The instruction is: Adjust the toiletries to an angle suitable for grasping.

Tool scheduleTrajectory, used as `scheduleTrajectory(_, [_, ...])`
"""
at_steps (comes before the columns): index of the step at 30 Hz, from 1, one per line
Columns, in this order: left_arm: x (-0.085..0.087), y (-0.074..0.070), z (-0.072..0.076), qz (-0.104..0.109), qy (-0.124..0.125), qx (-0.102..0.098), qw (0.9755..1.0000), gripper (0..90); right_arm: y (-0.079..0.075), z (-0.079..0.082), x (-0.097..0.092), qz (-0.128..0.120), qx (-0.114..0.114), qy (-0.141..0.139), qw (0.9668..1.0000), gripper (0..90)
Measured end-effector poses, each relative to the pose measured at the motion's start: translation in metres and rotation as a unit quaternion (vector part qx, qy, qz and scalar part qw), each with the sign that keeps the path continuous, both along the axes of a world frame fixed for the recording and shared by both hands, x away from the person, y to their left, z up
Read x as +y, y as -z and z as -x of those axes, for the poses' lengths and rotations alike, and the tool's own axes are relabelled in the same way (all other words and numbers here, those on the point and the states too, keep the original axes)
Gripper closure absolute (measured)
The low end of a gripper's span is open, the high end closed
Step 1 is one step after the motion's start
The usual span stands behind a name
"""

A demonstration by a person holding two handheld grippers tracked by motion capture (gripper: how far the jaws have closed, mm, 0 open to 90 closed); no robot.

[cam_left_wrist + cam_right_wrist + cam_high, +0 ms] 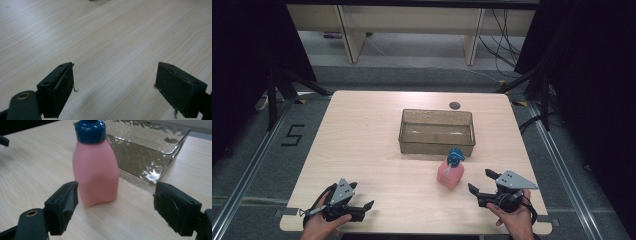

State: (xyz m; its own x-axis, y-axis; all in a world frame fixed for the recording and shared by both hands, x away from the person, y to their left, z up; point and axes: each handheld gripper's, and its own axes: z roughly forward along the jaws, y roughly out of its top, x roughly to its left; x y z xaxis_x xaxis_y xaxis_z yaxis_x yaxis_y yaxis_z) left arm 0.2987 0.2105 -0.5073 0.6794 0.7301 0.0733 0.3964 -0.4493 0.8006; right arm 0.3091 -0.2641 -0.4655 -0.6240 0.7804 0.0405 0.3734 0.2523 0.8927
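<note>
Pink bottle [450,173] upright (blue cap topmost)

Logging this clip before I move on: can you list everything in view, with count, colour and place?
table: one, light wood, fills the middle of the high view.
clear bin: one, see-through and empty, at the far middle of the table.
bottle: one, pink with a blue pump top, upright just in front of the clear bin and apart from it, ahead of the right gripper.
round insert: one, dark, in the tabletop near the far edge.
floor marking: one, black, on the grey floor left of the table.
left gripper: one, black, near left corner of the table, open over bare wood.
right gripper: one, black, near right, open, pointing at the bottle without touching it.
hands: two, at the near edge, one holding each gripper.
</note>
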Motion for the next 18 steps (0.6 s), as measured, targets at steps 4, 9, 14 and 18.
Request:
scheduleTrajectory(4, [-0.0004, 0.0003, 0.0007, 0.002, 0.001, 0.006, 1.0000, 15.0, -0.0032, 0.0007, 0.0018, -0.022, -0.008, -0.006, 0.9997, 20.6])
scheduleTrajectory(9, [-0.0007, 0.0002, 0.0010, 0.003, 0.000, 0.007, 1.0000, 15.0, -0.0047, 0.0012, 0.0058, -0.031, -0.020, -0.013, 0.9992, 20.6])
scheduleTrajectory(14, [-0.0015, 0.0005, 0.0013, 0.007, -0.002, 0.007, 0.9999, 14.9, -0.0073, 0.0030, 0.0085, -0.026, -0.017, -0.017, 0.9994, 20.6])
scheduleTrajectory(18, [-0.0009, 0.0011, 0.0005, 0.004, 0.002, 0.006, 1.0000, 15.0, -0.0084, 0.0024, 0.0116, -0.028, -0.022, -0.019, 0.9992, 19.7])
